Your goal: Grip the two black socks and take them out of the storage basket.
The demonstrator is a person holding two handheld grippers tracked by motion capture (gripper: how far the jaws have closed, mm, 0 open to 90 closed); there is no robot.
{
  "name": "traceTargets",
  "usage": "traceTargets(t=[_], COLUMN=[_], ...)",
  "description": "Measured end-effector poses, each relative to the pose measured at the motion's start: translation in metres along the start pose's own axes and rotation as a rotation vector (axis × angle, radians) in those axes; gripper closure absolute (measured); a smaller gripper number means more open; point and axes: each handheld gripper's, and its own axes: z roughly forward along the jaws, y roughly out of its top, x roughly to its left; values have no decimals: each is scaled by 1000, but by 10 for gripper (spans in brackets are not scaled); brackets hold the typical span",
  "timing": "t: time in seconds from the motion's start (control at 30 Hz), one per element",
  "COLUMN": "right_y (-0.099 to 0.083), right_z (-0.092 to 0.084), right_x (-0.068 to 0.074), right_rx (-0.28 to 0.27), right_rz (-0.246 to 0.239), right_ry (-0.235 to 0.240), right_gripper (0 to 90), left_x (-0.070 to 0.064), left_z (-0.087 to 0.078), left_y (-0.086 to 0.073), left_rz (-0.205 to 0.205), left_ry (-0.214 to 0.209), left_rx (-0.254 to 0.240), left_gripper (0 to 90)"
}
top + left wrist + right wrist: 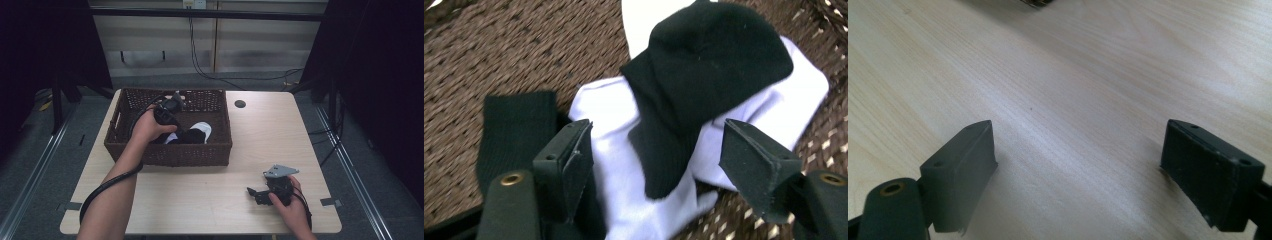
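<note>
The left gripper (651,165) is reaching down into the brown woven wicker basket (167,152), its jaws standing wide and not yet pressing on anything, straddling the black sock (704,80) that is lying draped across a white sock (624,200) on the basket floor. The right gripper (1078,165) is resting on the pale wooden table (225,200), well apart from the basket, jaws wide and empty. This looks like the approach to a pick; the next move probably calls for lowering further and closing squarely on the black sock alone, without gathering the white one beneath.
</note>
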Motion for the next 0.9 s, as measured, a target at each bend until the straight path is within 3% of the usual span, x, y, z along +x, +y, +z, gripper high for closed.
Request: traceTargets(t=[0.13,0.3,0.57,0.67,0.73,0.83,0.9], right_y=[0,0,0,0,0,0,0], right_z=[0,0,0,0,0,0,0], right_x=[0,0,0,0,0,0,0], right_rx=[0,-1,-1,-1,-1,-1,-1], right_rz=[-1,-3,-2,-2,-3,-3,-3], right_ry=[0,0,0,0,0,0,0], right_gripper=[133,133,133,133,133,133,133], left_x=[-3,-5,-4,-5,-6,-7,-6], left_z=[14,28,38,41,42,40,36], left_y=[8,16,23,24,25,25,25], left_rz=[7,-1,0,1,-11,-12,-26], left_ry=[-6,-27,-41,-56,-71,-90,-107], left_rx=[27,20,68,98,102,112,105], left_gripper=[318,352,452,596,620,828,852])
